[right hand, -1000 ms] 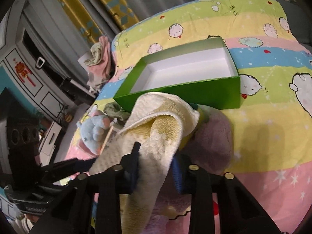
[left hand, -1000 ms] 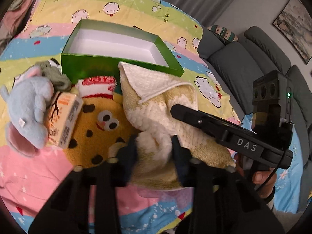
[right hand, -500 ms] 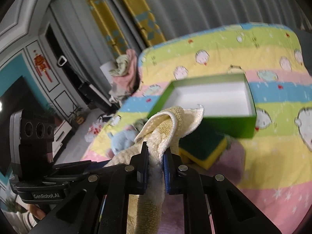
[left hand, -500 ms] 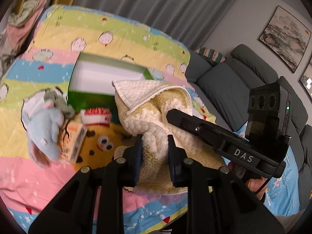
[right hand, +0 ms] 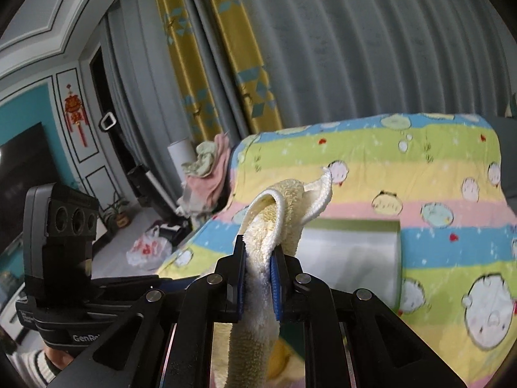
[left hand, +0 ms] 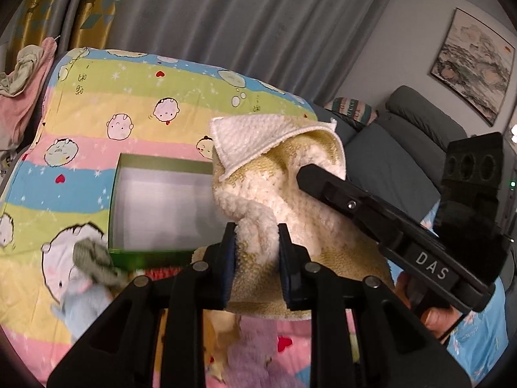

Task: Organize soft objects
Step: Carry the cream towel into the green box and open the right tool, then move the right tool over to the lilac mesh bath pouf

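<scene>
Towel, cream and yellow, hangs lifted above a bed with a striped cartoon bedspread, pinched at two spots. Left gripper is clamped on a fluffy fold of it; right gripper is closed tight on another bunched edge, the cloth looping up over its tips. Behind the towel sits an open green box with a white inside. Blue plush toy lies near the box's front left corner.
</scene>
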`<state>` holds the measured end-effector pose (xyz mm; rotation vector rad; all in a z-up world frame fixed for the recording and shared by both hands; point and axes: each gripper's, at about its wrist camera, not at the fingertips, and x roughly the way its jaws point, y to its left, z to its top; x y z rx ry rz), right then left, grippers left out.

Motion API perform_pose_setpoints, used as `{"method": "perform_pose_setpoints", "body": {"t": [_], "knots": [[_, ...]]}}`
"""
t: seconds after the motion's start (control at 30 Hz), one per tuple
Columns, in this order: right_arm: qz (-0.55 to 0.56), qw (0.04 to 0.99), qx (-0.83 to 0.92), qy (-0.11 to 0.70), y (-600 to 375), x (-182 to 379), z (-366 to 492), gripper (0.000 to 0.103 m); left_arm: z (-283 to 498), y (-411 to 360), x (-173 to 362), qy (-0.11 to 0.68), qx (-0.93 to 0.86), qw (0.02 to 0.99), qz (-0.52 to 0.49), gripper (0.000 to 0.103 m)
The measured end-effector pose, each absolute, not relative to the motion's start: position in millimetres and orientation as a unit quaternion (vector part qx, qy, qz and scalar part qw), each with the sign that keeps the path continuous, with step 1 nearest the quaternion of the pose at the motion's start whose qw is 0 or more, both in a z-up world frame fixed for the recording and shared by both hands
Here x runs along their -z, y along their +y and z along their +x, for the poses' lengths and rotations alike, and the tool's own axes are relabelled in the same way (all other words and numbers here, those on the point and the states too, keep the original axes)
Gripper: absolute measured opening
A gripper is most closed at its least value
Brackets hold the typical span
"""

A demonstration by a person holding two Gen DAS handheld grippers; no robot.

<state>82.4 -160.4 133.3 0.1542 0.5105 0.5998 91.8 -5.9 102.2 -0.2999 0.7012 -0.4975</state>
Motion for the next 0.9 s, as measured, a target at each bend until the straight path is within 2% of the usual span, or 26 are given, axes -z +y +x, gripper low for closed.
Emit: {"method": "perform_pose_setpoints", "body": {"t": [0.23,0.47,0.53,0.57,0.6,0.63,0.67,0.7,0.73,0.77,0.8,0.9], "knots": [[0.071,0.925,-0.252,0.276,-162,-122,146,0.014,153,-14,-87,0.369,0.204,0.894,-0.149,0.023],[0.054,0.919,-0.219,0.323,-158,-70,208,0.014,210,-21,-37,0.438,0.138,0.881,-0.117,0.025],[0.043,0.907,-0.204,0.365,-153,-50,226,0.017,219,-18,-25,0.456,0.126,0.873,-0.116,0.027],[0.038,0.904,-0.197,0.378,-152,-43,230,0.021,222,-17,-20,0.463,0.119,0.871,-0.116,0.033],[0.027,0.902,-0.181,0.391,-149,-36,234,0.026,224,-14,-14,0.473,0.111,0.866,-0.115,0.046],[0.017,0.902,-0.168,0.398,-149,-31,236,0.029,226,-11,-10,0.478,0.106,0.864,-0.116,0.054],[0.012,0.902,-0.158,0.400,-150,-28,236,0.030,228,-7,-7,0.482,0.098,0.863,-0.117,0.072],[0.012,0.903,-0.150,0.402,-153,-25,236,0.037,228,-2,-4,0.482,0.089,0.863,-0.119,0.089],[0.016,0.904,-0.143,0.404,-158,-24,236,0.050,227,5,-2,0.481,0.082,0.864,-0.125,0.095],[0.026,0.904,-0.133,0.404,-166,-22,236,0.057,226,8,-2,0.481,0.079,0.863,-0.132,0.103],[0.037,0.905,-0.130,0.404,-172,-21,235,0.068,223,13,-2,0.479,0.078,0.863,-0.141,0.102],[0.054,0.905,-0.135,0.400,-186,-22,226,0.071,211,22,-9,0.472,0.081,0.865,-0.151,0.102]]}}
